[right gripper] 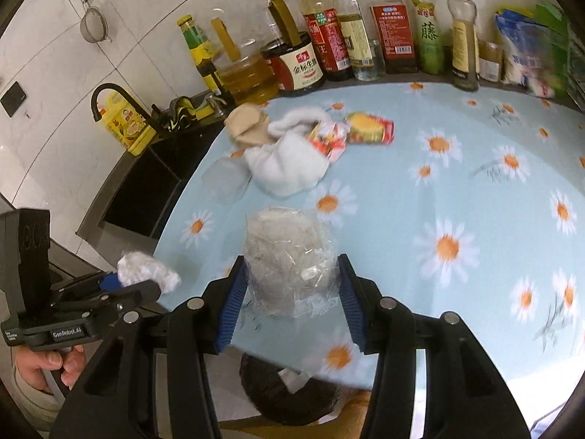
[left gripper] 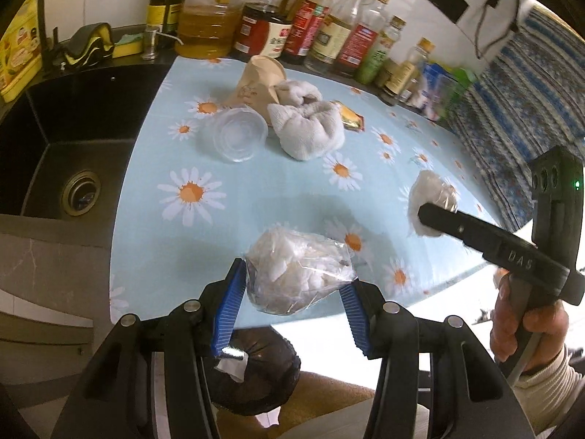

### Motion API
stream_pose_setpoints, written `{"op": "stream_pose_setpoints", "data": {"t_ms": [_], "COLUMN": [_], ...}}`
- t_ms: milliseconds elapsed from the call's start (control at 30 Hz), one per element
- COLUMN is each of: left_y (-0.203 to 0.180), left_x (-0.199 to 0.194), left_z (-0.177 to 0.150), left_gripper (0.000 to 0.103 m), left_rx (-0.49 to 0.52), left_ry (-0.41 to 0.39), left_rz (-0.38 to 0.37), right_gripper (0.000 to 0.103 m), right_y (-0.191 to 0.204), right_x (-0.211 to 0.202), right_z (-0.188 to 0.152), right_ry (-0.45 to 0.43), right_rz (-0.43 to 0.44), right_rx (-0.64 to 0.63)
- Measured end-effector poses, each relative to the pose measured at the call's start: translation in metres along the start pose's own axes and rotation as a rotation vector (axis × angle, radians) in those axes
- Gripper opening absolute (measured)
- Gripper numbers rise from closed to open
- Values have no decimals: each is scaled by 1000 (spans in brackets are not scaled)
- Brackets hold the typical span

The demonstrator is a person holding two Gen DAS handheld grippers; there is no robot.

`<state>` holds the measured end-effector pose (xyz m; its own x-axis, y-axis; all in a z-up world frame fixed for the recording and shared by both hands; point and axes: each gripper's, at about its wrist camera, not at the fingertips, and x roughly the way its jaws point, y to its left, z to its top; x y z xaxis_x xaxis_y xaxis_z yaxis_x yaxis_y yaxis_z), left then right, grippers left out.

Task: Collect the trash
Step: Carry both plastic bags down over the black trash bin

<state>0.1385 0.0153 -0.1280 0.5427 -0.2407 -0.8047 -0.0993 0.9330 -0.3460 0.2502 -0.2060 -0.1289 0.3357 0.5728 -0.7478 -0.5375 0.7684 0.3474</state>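
At the near edge of the daisy-print bench (left gripper: 278, 190), both claws have trash in their grip. The left claw (left gripper: 292, 292) is part-open, its blue pads (left gripper: 228, 307) pressed either side of a crumpled clear plastic wad (left gripper: 296, 274), held just over the bench edge. The right claw (right gripper: 290, 289) stands about as wide, clamped on a second clear plastic wad (right gripper: 289, 259) above the bench. Below both, off the bench edge, sits a black bin bag (left gripper: 252, 373) with a scrap of white paper (left gripper: 234, 364) in its mouth. Further back on the bench lie a clear plastic cup (left gripper: 236, 133) on its side, a grey cloth (left gripper: 307, 128), a squashed paper cup (left gripper: 257, 86) and a snack wrapper (right gripper: 371, 128). A black sink (left gripper: 69, 168) sits to the left; bottles (right gripper: 340, 25) line the wall
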Motion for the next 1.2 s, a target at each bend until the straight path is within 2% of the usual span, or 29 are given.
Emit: {"op": "stream_pose_setpoints", "data": {"t_ms": [300,633,900,1200], "left_y": [12,28,41,61], "left_x": [-12,-17,-5,28], "left_z": [-31,-71,-106,-135], "left_gripper": [49,49,49,49], "left_rx": [58,76,67,31], "left_ry": [44,100,177,280], "left_rz": [-66,-90,-87,-57], "right_gripper": [49,50,50,50], "right_y": [37,62,65,51], "right_x": [-3,3,26,54], "right_z": [-54,-108,-154,-184], "right_ry": [20,66,151,246], "right_rz": [-31,-51,-56,-69], "right_rx": [51,101,139,202]}}
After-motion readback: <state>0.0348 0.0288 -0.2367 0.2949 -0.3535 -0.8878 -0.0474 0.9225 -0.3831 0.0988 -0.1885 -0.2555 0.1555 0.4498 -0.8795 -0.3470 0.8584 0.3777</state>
